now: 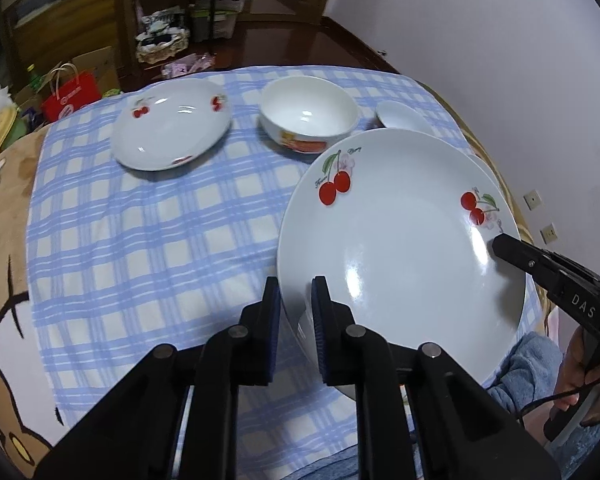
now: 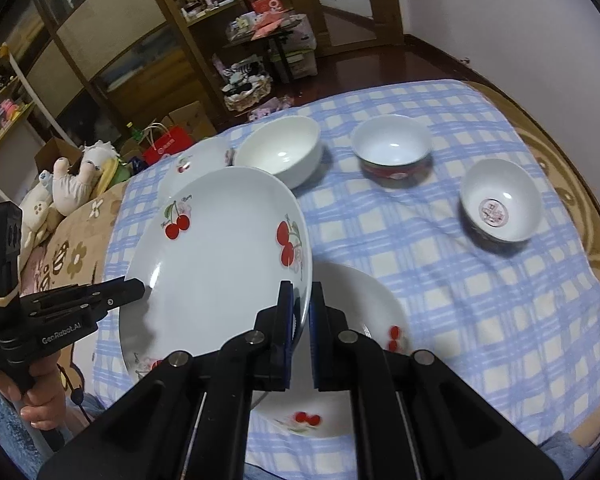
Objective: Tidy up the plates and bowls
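Looking via left wrist: blue-check cloth (image 1: 148,240), cluttered shelves behind; two plates, two bowls. Left tongs (image 1: 296,300) clamp held plate (image 1: 400,248) rim. Right wrist: three plates, three bowls (image 2: 392,148); right tongs (image 2: 301,308) clamp same plate's opposite rim, above the cloth.

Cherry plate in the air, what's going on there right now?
Left gripper and right gripper both shut on cherry plate, opposite rims. Plate lifted, tilted. Second cherry plate directly beneath; bowls farther back, clear.
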